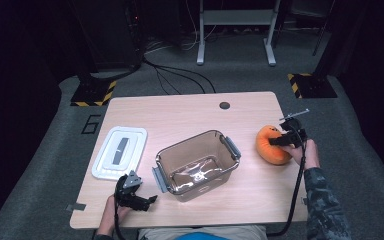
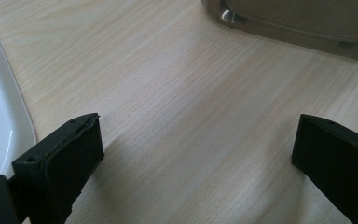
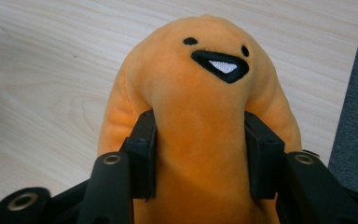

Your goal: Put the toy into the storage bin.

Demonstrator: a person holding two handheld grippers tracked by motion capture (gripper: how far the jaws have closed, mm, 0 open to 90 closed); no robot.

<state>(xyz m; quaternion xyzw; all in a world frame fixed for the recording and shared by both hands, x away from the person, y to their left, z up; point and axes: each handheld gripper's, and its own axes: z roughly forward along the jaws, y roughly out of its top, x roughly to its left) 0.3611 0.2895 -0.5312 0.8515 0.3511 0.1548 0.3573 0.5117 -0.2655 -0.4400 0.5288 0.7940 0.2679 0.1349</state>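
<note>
An orange plush toy point(image 1: 271, 145) with a stitched black mouth lies on the wooden table point(image 1: 190, 112), right of the clear plastic bin point(image 1: 197, 165). My right gripper point(image 1: 282, 140) is shut on it. In the right gripper view both black pads point(image 3: 144, 154) press into the orange plush toy point(image 3: 200, 93) and pinch a ridge of it. My left gripper point(image 1: 150, 201) rests near the table's front edge, left of the bin. Its jaws stand wide apart over bare wood in the left gripper view, around my left gripper's midpoint point(image 2: 196, 154).
A white lid point(image 1: 120, 151) lies flat left of the bin; its rim point(image 2: 0, 107) runs along the left gripper view. The bin's corner with a latch point(image 2: 289, 23) sits ahead of the left jaws. The table's right edge and grey carpet point(image 3: 356, 112) lie just beyond the toy.
</note>
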